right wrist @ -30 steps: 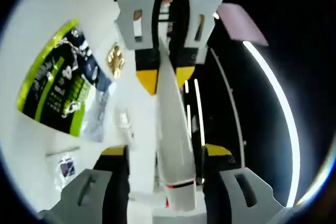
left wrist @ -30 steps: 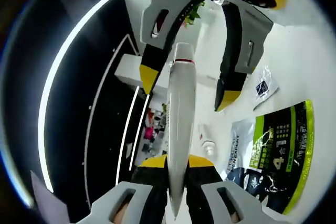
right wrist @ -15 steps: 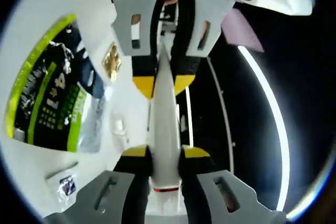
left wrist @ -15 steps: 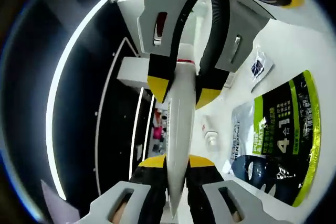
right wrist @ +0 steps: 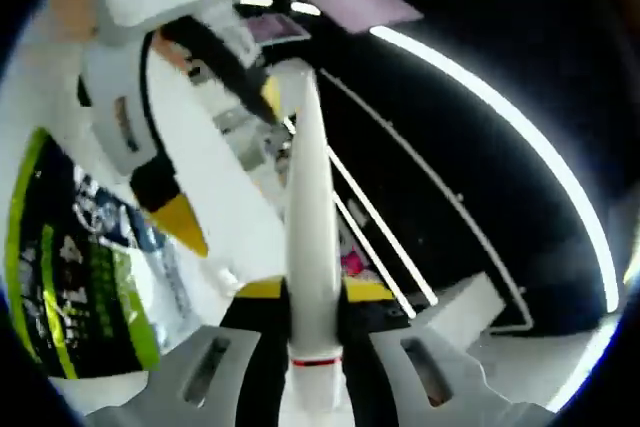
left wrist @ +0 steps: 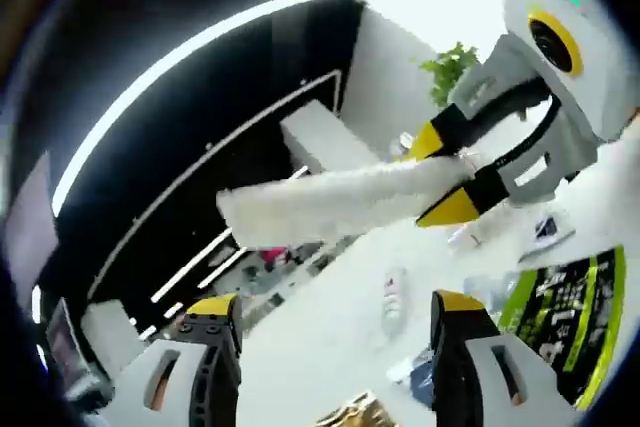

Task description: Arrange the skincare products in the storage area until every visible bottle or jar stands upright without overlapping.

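Observation:
A long white tube (right wrist: 308,197) with a thin red band near its cap end runs up between the jaws of my right gripper (right wrist: 315,289), which is shut on it. In the left gripper view the same tube (left wrist: 320,202) is a blurred white bar held level in the air by the right gripper (left wrist: 440,175) coming in from the upper right. My left gripper (left wrist: 332,305) stands open below the tube, apart from it, with nothing between its jaws. In the right gripper view the left gripper (right wrist: 225,157) shows at the upper left, off the tube.
On the white table (left wrist: 330,347) lie a small white bottle (left wrist: 393,292), a green and black packet (left wrist: 560,317) (right wrist: 70,287), a small clear sachet (left wrist: 545,230) and a gold item (left wrist: 350,412) at the near edge. A dark wall with light strips stands behind.
My left gripper has opened and let go of the tube. The right gripper, which shut on it half a second ago, now holds it alone. Both views have swung.

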